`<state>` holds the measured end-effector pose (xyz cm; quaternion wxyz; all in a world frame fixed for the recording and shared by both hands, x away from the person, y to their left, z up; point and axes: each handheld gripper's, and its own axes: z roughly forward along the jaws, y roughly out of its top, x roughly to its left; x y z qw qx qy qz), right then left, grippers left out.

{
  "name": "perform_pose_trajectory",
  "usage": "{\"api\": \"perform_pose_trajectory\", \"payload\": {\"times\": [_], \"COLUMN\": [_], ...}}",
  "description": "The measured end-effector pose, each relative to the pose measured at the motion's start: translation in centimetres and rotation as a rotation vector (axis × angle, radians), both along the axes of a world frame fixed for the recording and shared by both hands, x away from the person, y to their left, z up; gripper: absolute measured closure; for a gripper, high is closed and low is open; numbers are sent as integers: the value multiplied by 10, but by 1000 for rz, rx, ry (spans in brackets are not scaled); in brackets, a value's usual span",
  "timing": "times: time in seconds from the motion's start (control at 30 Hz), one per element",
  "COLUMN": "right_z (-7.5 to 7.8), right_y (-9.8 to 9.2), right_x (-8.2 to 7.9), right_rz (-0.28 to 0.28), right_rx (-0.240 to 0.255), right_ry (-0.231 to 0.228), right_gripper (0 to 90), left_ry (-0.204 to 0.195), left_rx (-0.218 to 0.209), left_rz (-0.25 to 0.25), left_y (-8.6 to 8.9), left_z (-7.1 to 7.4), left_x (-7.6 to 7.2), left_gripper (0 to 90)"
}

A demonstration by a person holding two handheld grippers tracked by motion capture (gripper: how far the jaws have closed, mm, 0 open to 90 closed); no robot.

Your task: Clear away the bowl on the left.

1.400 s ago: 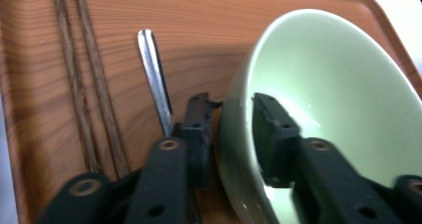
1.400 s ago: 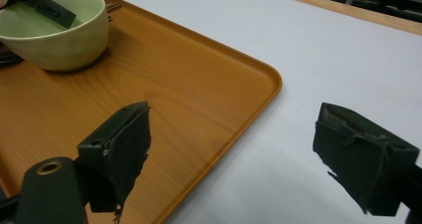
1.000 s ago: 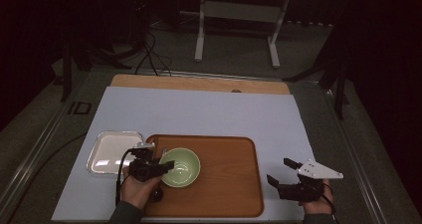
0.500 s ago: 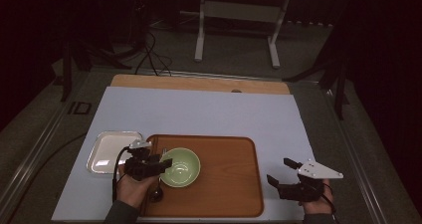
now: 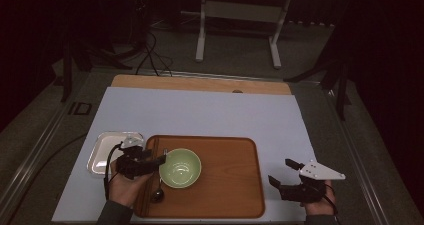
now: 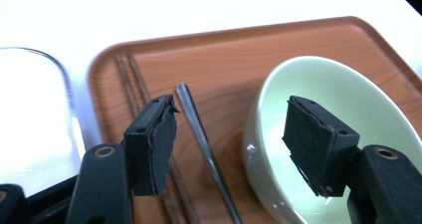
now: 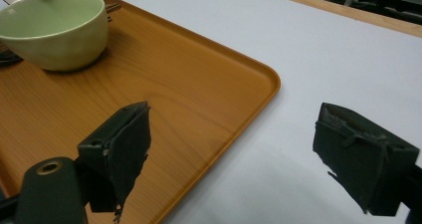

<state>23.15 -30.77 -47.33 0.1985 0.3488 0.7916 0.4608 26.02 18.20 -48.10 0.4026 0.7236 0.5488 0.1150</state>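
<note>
Two hand-held grippers work at a table covered in pale sheeting, seen from above. At the lower left of the frame a shiny metal tray (image 5: 102, 152) lies on the sheeting, just beside the left edge of a wooden tray (image 5: 225, 185). Next comes the left gripper (image 5: 161, 160), low in the frame over the wooden tray's left end; its jaws have just been opening and now stand released, straddling the near rim of a pale green bowl (image 5: 180, 168) without pressing on it. In the left gripper view one pad hangs outside the bowl (image 6: 343, 134) and the other over its hollow. A dark spoon (image 5: 158, 194) lies on the wood below and left of the bowl, its slim handle (image 6: 201, 139) running up between the jaws, and a pair of brown chopsticks (image 6: 130, 82) rests along the tray's left border. The bowl stands upright in the left half of the wooden tray. At the lower right of the frame the right gripper (image 5: 284, 172) is over the sheeting off the tray's right edge, jaws spread wide and empty; its own view shows the tray's corner (image 7: 259, 79) between them.
</note>
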Motion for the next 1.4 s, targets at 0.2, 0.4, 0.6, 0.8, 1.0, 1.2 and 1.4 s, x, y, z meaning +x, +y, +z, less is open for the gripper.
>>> {"api": "perform_pose_trajectory", "payload": {"times": [0.2,0.4,0.6,0.8,1.0,1.2,1.4], "right_z": [0,0,0,0,0,0,0], "right_y": [-1,-1,-1,-1,-1,-1,-1], "right_x": [0,0,0,0,0,0,0], "right_rz": [0,0,-1,-1,0,-1,0], "right_rx": [4,4,4,3,2,1,2], "right_ry": [-2,-2,-1,-2,-2,-2,-3], "right_gripper": [146,146,145,146,146,146,146], "left_ry": [-19,-51,-60,-105,-147,-155,-174], "left_rx": [10,18,7,64,116,161,173], "left_rz": [29,52,78,122,141,180,196], "left_y": [10,19,38,54,67,77,84], "left_z": [4,11,16,26,34,37,40], "left_x": [-3,-6,-6,-10,-15,-16,-18], "left_gripper": [390,400,408,405,403,379,359]}}
